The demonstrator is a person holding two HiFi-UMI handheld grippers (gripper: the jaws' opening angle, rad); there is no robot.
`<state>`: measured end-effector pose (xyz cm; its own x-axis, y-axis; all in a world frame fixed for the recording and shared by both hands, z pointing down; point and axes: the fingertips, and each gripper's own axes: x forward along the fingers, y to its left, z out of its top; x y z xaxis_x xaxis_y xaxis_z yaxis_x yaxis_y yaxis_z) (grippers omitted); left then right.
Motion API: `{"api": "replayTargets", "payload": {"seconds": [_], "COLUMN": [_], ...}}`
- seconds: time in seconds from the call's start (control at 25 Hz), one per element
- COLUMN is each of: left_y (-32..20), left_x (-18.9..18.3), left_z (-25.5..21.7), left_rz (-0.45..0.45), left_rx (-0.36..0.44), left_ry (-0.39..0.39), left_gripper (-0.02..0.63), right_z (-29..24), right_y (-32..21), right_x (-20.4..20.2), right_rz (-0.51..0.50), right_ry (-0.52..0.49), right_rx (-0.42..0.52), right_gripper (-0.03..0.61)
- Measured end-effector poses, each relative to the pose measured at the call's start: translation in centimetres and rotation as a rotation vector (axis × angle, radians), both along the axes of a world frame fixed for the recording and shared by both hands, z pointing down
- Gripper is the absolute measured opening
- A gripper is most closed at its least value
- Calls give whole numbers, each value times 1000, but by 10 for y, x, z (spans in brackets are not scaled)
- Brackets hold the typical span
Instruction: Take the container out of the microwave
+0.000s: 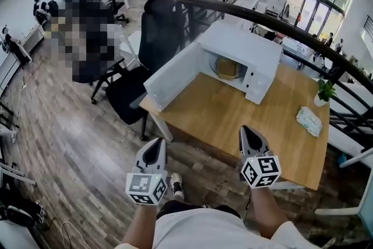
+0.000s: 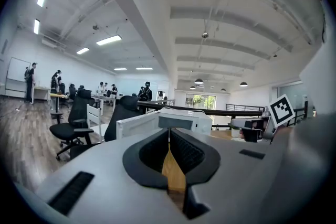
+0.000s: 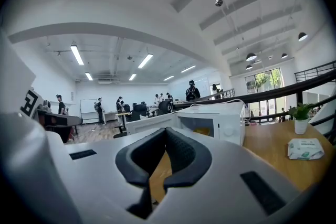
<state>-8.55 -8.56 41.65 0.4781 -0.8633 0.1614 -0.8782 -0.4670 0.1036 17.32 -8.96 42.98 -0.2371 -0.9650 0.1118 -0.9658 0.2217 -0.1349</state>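
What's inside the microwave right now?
With the door swung open, a yellowish container sits in the microwave cavity. Its contents and the cavity's back are too shadowed to make out.

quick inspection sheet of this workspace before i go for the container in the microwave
surface: light wooden table, mostly bare
job's things: white microwave, door swung open; yellowish container inside
clutter: white wipes packet, small potted plant, both near the right edge
grippers: left tongs and right tongs both shut, empty, well short of the microwave
cables: thin white cord arching over the microwave
surroundings: black office chair beside the table, dark railing behind, people at distant desks
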Motion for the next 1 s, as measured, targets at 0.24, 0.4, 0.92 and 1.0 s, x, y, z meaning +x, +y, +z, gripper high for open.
{"api": "replayTargets", "payload": {"seconds": [0.24,0.4,0.92,1.0], "left_y": [-82,-136,-227,-231], "left_x": [6,7,32,35], "left_z": [1,5,30,34], "left_rz": [103,192,433,451], "left_rx": [-3,-20,-82,-94], "left_ry": [24,26,35,40], "left_gripper": [37,37,37,37], "right_z": [-1,-1,9,9], "right_y": [-51,-88,-139,-141], "right_x": [3,-1,-18,-14], "right_rz": [116,201,408,427], "right_ry": [33,41,67,70], "right_rx": [-14,-26,-64,-70], "right_gripper": [22,23,23,23]}}
